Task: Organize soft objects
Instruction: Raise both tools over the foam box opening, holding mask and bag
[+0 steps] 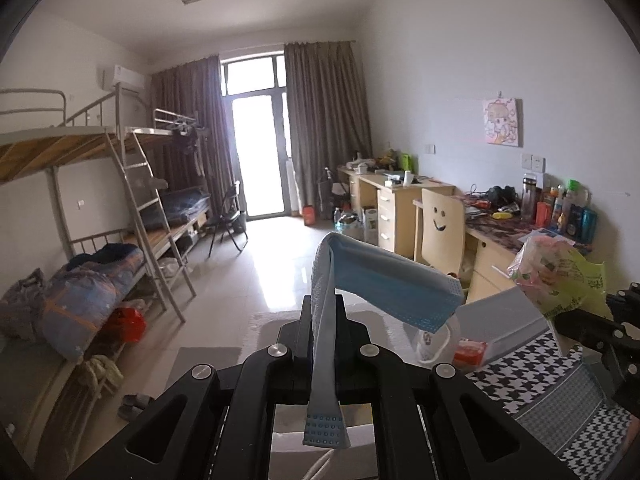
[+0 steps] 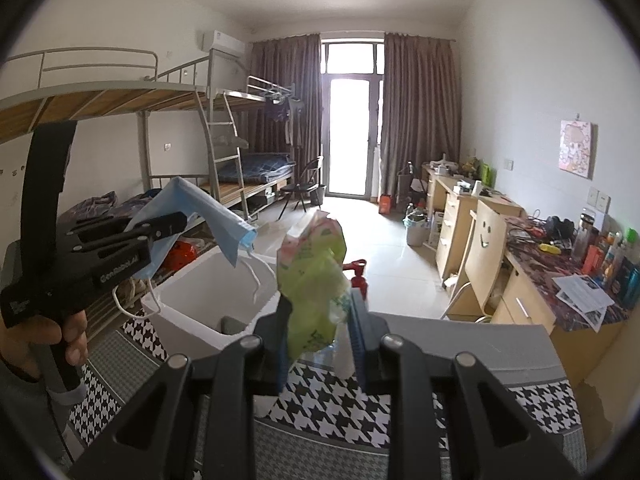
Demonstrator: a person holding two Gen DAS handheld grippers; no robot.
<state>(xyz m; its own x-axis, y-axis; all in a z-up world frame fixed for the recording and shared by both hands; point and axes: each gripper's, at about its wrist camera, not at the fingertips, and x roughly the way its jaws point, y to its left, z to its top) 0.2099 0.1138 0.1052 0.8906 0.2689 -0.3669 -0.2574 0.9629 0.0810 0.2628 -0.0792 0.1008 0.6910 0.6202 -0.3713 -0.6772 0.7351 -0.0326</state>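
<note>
My left gripper (image 1: 324,312) is shut on a blue face mask (image 1: 384,284), held up in the air; the mask folds over to the right and its white ear loops hang down. In the right wrist view the left gripper (image 2: 176,222) holds the mask (image 2: 208,216) above a white open bin (image 2: 224,300). My right gripper (image 2: 320,312) is shut on a crumpled green and pink plastic bag (image 2: 316,272), which also shows in the left wrist view (image 1: 560,276). The right gripper (image 1: 568,312) is to the right of the mask.
A houndstooth cloth (image 2: 352,396) covers the surface under both grippers, with a grey lid (image 2: 460,340) beside the bin. A wooden chair (image 2: 480,256) and cluttered desks (image 2: 560,280) stand on the right. Bunk beds (image 2: 120,120) line the left wall.
</note>
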